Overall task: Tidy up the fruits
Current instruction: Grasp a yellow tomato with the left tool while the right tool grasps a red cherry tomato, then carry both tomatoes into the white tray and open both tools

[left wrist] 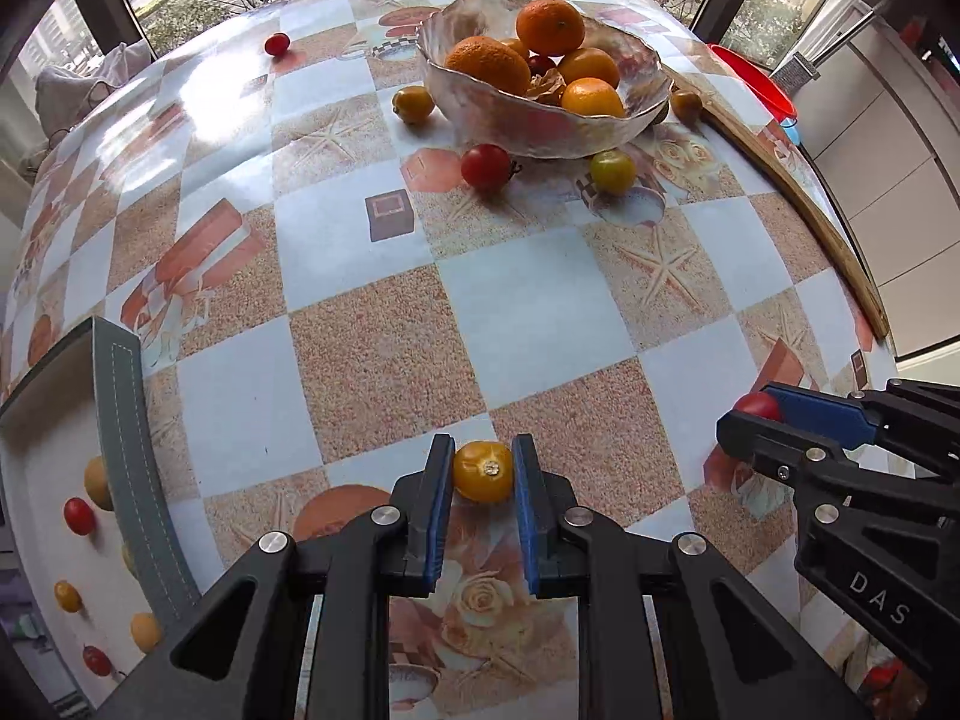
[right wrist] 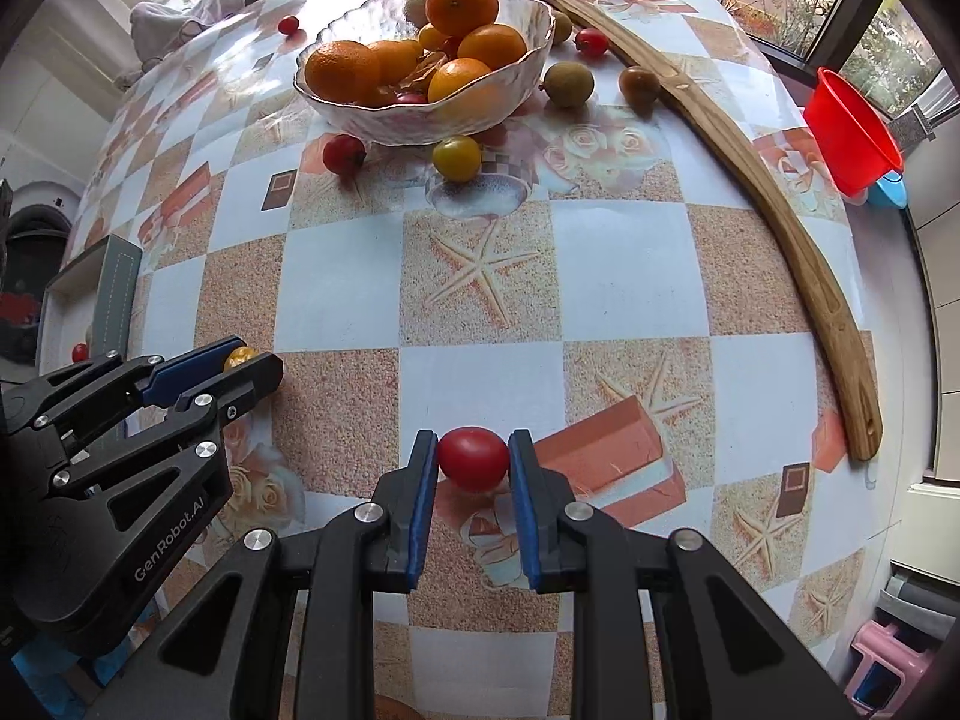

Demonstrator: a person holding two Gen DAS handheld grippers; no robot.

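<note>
Bench (right wrist: 630,276): carries the loose fruit, scattered mostly around the far bowl.
Bowl (left wrist: 540,132): far centre, piled with oranges, apparently one sorting spot.
Tray (left wrist: 123,420): near left, grey-rimmed, already holding small tomatoes, likely the destination for these two.
Left gripper (left wrist: 483,474): narrowed onto a yellow tomato (left wrist: 483,471), pads touching both sides.
Right gripper (right wrist: 473,459): likewise clamping a red tomato (right wrist: 473,457), near centre.

The tray (left wrist: 123,468) is cut off at left; small fruits in the bowl (left wrist: 540,120) are probably tomatoes.
</note>
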